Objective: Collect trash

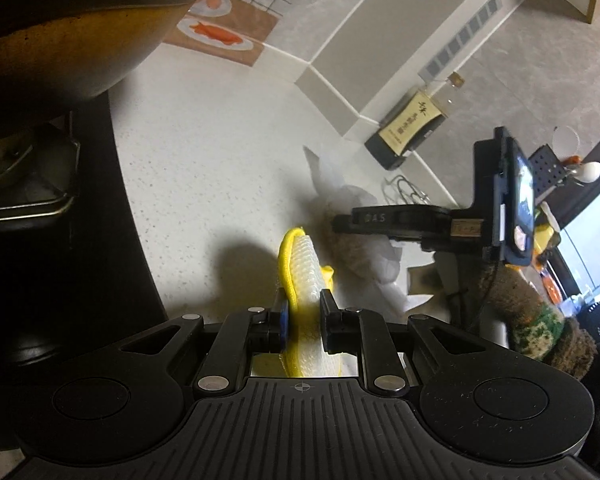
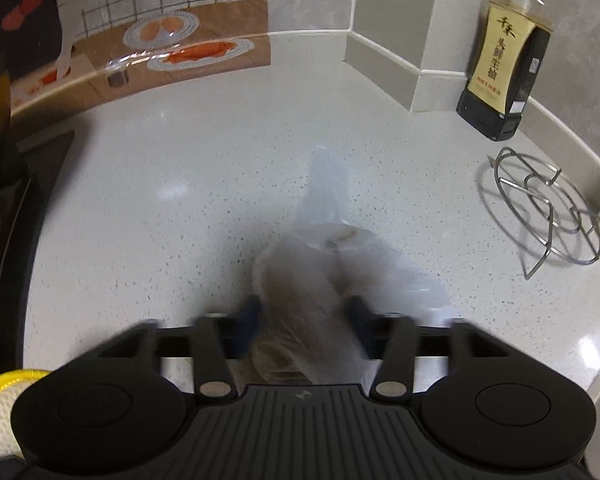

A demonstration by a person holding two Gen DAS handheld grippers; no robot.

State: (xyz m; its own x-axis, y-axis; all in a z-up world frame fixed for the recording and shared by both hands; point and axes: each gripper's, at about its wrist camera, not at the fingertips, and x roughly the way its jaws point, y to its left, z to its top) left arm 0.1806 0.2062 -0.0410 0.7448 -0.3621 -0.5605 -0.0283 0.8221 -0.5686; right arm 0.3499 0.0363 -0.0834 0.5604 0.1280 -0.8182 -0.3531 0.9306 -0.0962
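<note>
My left gripper [image 1: 305,307] is shut on a white mesh cloth with a yellow border [image 1: 305,276], held upright above the speckled white counter [image 1: 204,152]. My right gripper [image 2: 306,312] has its fingers on both sides of a clear plastic bag with brownish trash inside [image 2: 320,264]; the fingers are blurred and I cannot tell how tightly they press. In the left wrist view the right gripper [image 1: 340,224] comes in from the right onto the same bag [image 1: 364,248]. The cloth's corner shows at the lower left of the right wrist view [image 2: 0,412].
A soy sauce bottle [image 2: 504,60] stands at the back wall. A wire steaming rack [image 2: 548,216] lies at the right. A dark wok [image 1: 60,28] sits on the black stove [image 1: 60,240] at the left. A small metal cup [image 2: 118,77] stands by the tiled backsplash.
</note>
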